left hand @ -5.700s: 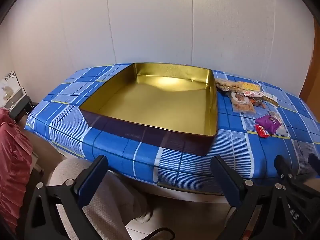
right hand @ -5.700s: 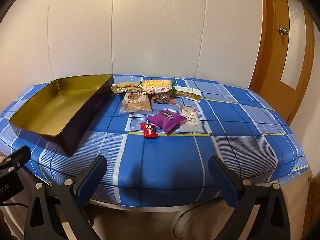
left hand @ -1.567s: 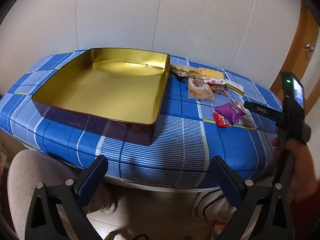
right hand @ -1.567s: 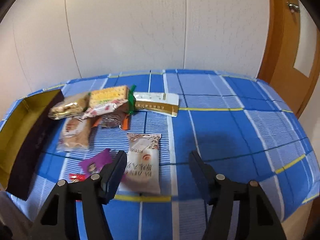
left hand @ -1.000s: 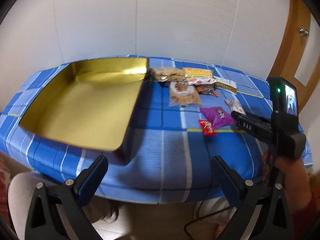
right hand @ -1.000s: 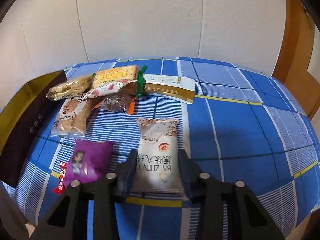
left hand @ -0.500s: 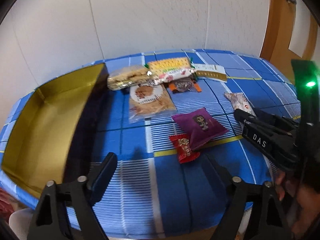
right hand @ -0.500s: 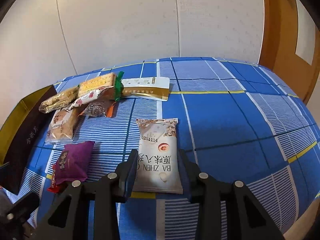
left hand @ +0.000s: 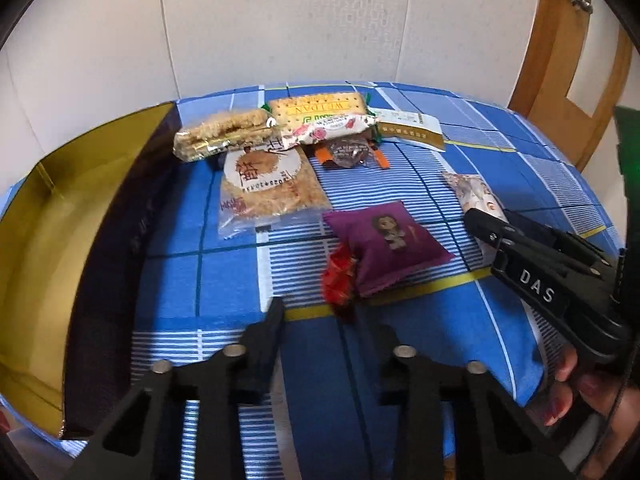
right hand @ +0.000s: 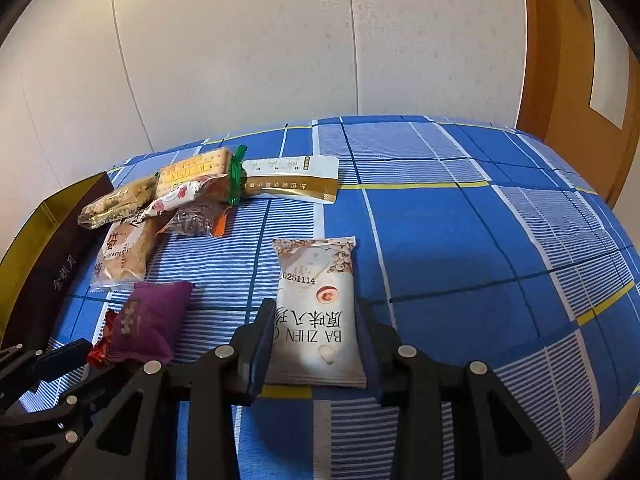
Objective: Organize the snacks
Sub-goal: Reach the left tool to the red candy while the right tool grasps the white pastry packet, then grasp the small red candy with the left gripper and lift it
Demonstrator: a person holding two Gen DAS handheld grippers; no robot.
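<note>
- Two grippers work the near edge of the blue checked table (right hand: pixel 460 240), each lined up on a separate snack, probably so both packets can go to the tin together.
- Left gripper (left hand: pixel 324 320): jaws closing, the red candy (left hand: pixel 338 280) just ahead of the tips; no pad visibly pressing on it.
- Right gripper (right hand: pixel 316 332): clamped across the near end of the white packet (right hand: pixel 316 304), which lies flat on the cloth.
- Purple packet (left hand: pixel 386 246) overlaps the candy's right side and could get dragged along.
- Far: biscuit and cake packets (left hand: pixel 272 148) sit clustered, untouched.
- Left: gold tin (left hand: pixel 28 248), open and apparently empty, likely the destination.
</note>
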